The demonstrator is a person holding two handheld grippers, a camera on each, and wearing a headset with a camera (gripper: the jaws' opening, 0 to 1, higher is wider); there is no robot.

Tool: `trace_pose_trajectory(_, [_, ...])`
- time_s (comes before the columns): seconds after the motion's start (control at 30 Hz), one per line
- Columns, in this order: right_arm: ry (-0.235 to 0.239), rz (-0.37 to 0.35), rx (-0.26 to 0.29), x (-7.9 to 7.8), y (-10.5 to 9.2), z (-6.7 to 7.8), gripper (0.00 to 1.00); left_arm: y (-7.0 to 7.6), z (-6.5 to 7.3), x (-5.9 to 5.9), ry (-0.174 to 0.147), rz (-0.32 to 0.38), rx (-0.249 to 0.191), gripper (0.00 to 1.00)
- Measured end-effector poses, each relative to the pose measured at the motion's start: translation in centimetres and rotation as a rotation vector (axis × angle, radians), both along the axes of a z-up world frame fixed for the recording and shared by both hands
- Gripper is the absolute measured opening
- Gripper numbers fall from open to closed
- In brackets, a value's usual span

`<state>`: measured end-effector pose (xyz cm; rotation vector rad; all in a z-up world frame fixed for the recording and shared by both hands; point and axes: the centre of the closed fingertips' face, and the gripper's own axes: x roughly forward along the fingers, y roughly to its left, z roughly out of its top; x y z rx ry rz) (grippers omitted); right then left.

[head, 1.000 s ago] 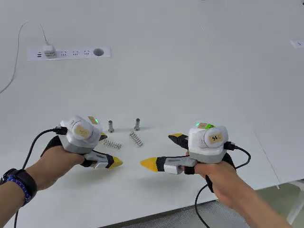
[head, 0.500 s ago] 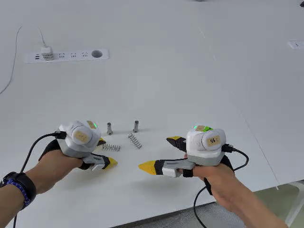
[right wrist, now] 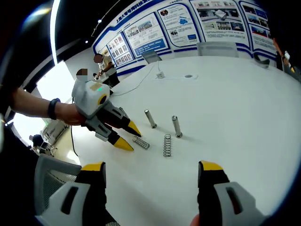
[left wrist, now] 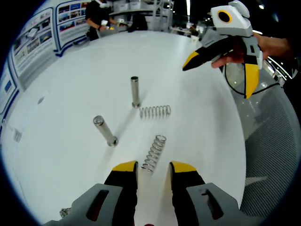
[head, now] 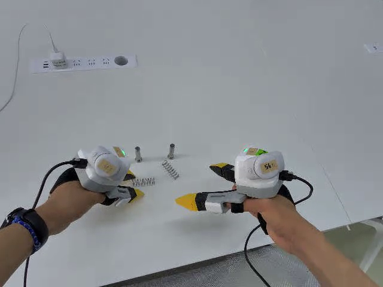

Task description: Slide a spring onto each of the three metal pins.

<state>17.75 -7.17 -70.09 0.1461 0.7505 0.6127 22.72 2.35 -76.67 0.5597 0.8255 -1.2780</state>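
Observation:
Two short metal pins (head: 138, 154) (head: 171, 150) stand upright on the white table (head: 227, 101). In the left gripper view they are the pins (left wrist: 104, 130) (left wrist: 135, 92). One spring (head: 143, 181) lies flat just ahead of my left gripper (head: 132, 184), whose jaws stand open and narrowly apart on either side of the spring's near end (left wrist: 154, 151). A second spring (head: 170, 169) (left wrist: 155, 111) lies free near the right pin. My right gripper (head: 202, 184) hovers wide open to the right of both springs, holding nothing; its own view shows the pins (right wrist: 150, 118) (right wrist: 176, 126) and springs (right wrist: 140, 142) (right wrist: 167, 145).
A white power strip (head: 84, 61) with a plugged-in charger lies at the far left of the table. The table's front edge runs just below my hands, with a grey mesh chair seat (head: 233, 269) under it. Cables trail from both grippers.
My left gripper has shifted forward onto the near spring and its jaws have narrowed around it. The right gripper has barely moved. The head camera has shifted slightly.

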Motion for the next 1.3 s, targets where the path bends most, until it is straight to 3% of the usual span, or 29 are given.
trace_pose_trajectory(0.1, [0.005, 0.006, -0.001, -0.2, 0.2, -0.2, 0.81, -0.3, 0.1, -0.1, 0.007, 0.002, -0.009, 0.27])
trace_pose_trajectory(0.27, [0.005, 0.012, 0.002, -0.3, 0.4, -0.1, 0.81, -0.2, -0.1, 0.6, -0.075, -0.037, 0.030, 0.18])
trace_pose_trajectory(0.33, [0.006, 0.015, 0.000, -0.3, 0.5, -0.1, 0.81, -0.4, -0.1, 0.3, -0.065, -0.041, 0.033, 0.14])
trace_pose_trajectory(0.47, [0.013, 0.014, 0.005, -0.4, 0.7, -0.1, 0.81, -0.4, -0.1, 0.1, -0.084, -0.029, 0.055, 0.11])
trace_pose_trajectory(0.6, [0.004, 0.022, 0.004, -0.5, 1.2, 0.1, 0.81, -0.1, -0.2, -0.3, -0.043, 0.033, 0.052, 0.10])
trace_pose_trajectory(0.7, [0.006, 0.028, 0.006, -0.7, 1.5, 0.2, 0.81, 0.5, -0.2, -1.5, -0.018, 0.062, 0.045, 0.10])
trace_pose_trajectory(0.87, [0.008, 0.023, 0.006, -0.9, 1.5, 0.2, 0.81, 1.9, -0.2, -2.3, 0.022, 0.158, 0.021, 0.10])
trace_pose_trajectory(1.3, [0.024, 0.045, 0.004, -1.7, 2.8, 0.0, 0.80, 4.6, 0.1, -3.4, 0.048, 0.240, -0.002, 0.10])
